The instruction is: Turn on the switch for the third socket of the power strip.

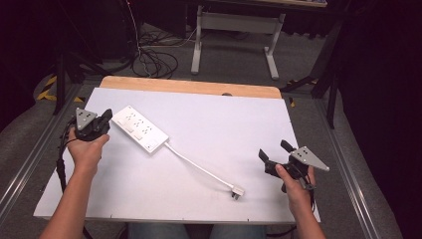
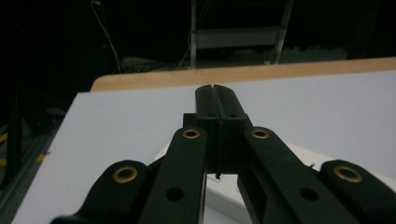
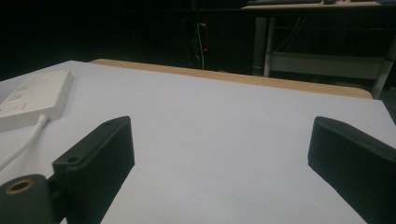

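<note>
The power strip (image 1: 140,129) lies at the desk's (image 1: 209,124) left, cord (image 1: 196,166) trailing to the plug (image 1: 238,191). Left claw (image 1: 105,119), jaws pressed together, sits beside it; right claw (image 1: 275,151) gapes wide, empty. A closed-jaw nudge could skid the strip and drag the plug away.

The left gripper (image 1: 105,119) and the right gripper (image 1: 274,150) are black, each with a grey three-cornered plate on top that has small dark holes. The links of the jaws have brass-coloured rings around the screw holes. A black cable hangs from each gripper. The forearms are without sleeves.
</note>
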